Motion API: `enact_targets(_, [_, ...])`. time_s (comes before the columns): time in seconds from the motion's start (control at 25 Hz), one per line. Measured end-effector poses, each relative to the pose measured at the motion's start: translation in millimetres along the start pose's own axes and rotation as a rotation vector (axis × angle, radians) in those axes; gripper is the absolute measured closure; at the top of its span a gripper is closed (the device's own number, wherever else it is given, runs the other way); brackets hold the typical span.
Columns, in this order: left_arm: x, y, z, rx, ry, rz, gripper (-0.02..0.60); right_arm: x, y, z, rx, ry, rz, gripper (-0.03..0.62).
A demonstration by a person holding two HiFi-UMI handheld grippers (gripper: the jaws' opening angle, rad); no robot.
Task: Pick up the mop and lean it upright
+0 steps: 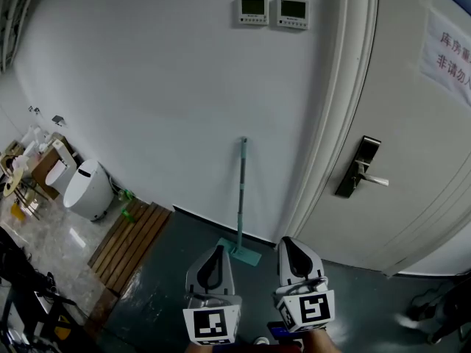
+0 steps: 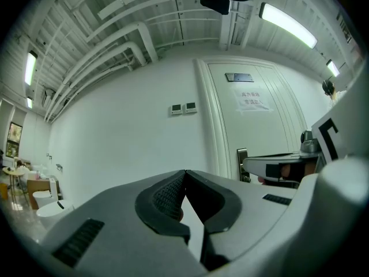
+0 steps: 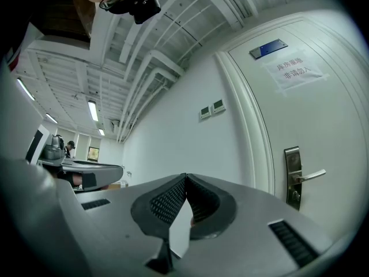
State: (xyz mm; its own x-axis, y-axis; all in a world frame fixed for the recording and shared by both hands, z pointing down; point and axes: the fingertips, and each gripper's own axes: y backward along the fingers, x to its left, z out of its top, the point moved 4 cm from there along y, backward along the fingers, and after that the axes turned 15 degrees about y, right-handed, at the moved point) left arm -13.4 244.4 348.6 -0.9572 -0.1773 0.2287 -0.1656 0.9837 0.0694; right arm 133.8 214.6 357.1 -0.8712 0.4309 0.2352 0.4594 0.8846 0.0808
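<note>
From my remote seat, the mop (image 1: 241, 197) stands upright against the smooth white wall, its flat teal head on the dark floor (image 1: 169, 293) and its slim pole rising just left of the door frame. Nothing lies between it and my tools. My left hand-held gripper (image 1: 215, 259) and right hand-held gripper (image 1: 296, 254) hover short of it, each with its ribbed black pads pressed together on nothing. Two small wall controllers (image 1: 272, 11) sit high above the pole. To the right, the pale door (image 1: 412, 138) carries a metal lever handle (image 1: 362, 169) and a paper notice (image 1: 445, 54) in red Chinese print, "库房重" and "非请勿", cut off at the edge. To the left lie a slatted wooden pallet (image 1: 129, 245) and a rounded white toilet (image 1: 88, 190).
</note>
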Motion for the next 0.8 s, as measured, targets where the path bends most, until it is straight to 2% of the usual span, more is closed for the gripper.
enact_targets(0.48, [89.9,-55.5,19.2,0.018,0.021,-0.085,0.566,38.2,-89.9,8.8,0.012,0.003,-0.101,0.579])
enact_targets(0.8, [125.7,-76.6,22.9,0.035,0.037,-0.136,0.568,58.2,-119.3,7.2,0.040,0.028,-0.148,0.579])
